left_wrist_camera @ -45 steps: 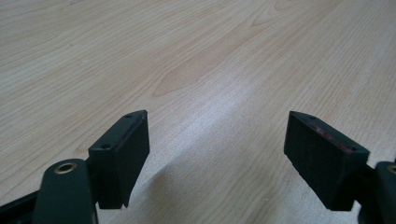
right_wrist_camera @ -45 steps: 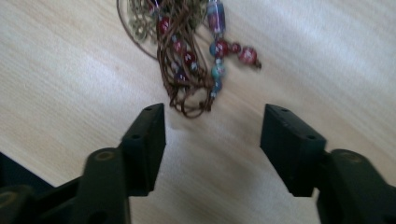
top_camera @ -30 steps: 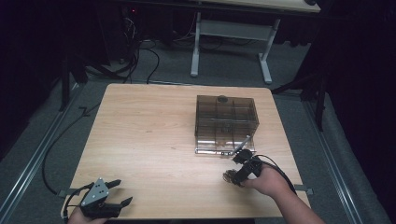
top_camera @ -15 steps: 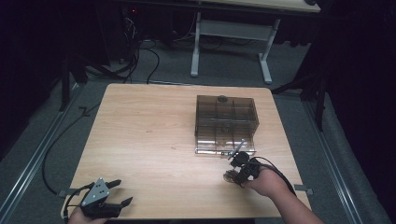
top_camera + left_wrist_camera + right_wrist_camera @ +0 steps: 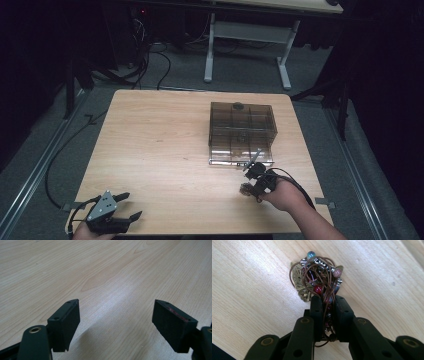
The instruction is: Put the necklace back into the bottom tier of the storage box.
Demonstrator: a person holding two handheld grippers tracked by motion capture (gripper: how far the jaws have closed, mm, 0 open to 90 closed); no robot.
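The right tongs (image 5: pixel 328 302) pinch a tangle of brown cord, beads and metal charms (image 5: pixel 317 277) at lower right of the table (image 5: pixel 160 140), just below the smoky clear compartment box (image 5: pixel 242 132). The left tongs (image 5: pixel 116 322) gape wide, holding nothing, at lower left.

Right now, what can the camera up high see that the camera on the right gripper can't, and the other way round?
The high view alone takes in the dark see-through plastic box with compartments, the open left gripper at the near left corner, and the grey floor with a white-legged frame beyond. The right gripper view alone makes out the details of the tangle of brown cord, coloured beads and brass charms: a red bead, a pale blue one, pink ones. Both share the light wooden table, the right gripper and that bundle pinched in its jaws.
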